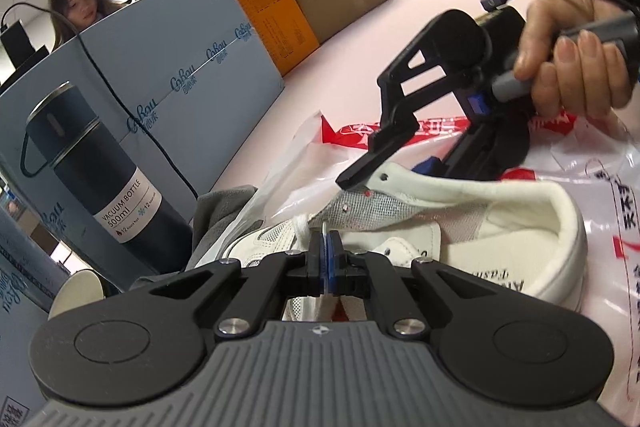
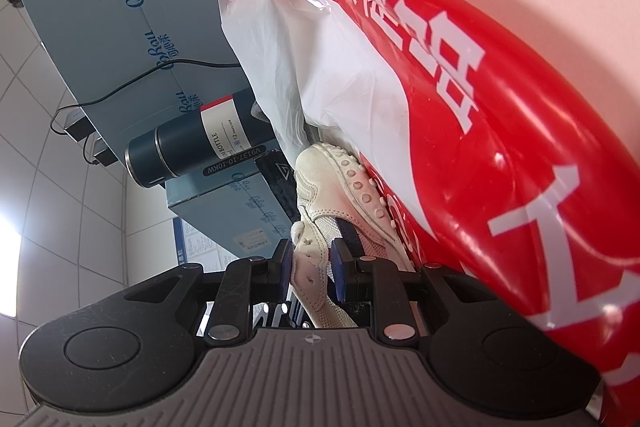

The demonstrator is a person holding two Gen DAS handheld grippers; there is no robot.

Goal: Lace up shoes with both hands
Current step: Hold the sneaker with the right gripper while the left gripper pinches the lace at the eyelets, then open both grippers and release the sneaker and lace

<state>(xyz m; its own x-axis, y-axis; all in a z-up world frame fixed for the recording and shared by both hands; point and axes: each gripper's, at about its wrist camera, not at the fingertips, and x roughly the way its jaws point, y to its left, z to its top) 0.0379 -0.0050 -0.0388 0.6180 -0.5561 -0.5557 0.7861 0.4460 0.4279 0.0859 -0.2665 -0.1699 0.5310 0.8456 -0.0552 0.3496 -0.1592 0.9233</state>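
White mesh-and-leather shoe (image 1: 460, 223), unlaced

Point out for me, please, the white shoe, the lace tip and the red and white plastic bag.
white shoe (image 1: 520, 227), left wrist view, on the padded heel collar.
lace tip (image 1: 323, 227), left wrist view, on the thin end above the shut left gripper.
red and white plastic bag (image 2: 500, 147), right wrist view, on its red printed side.

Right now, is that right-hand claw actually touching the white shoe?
Touching. In the right wrist view the right gripper has its blue pads on either side of the shoe eyelet flap, pressing it between them.
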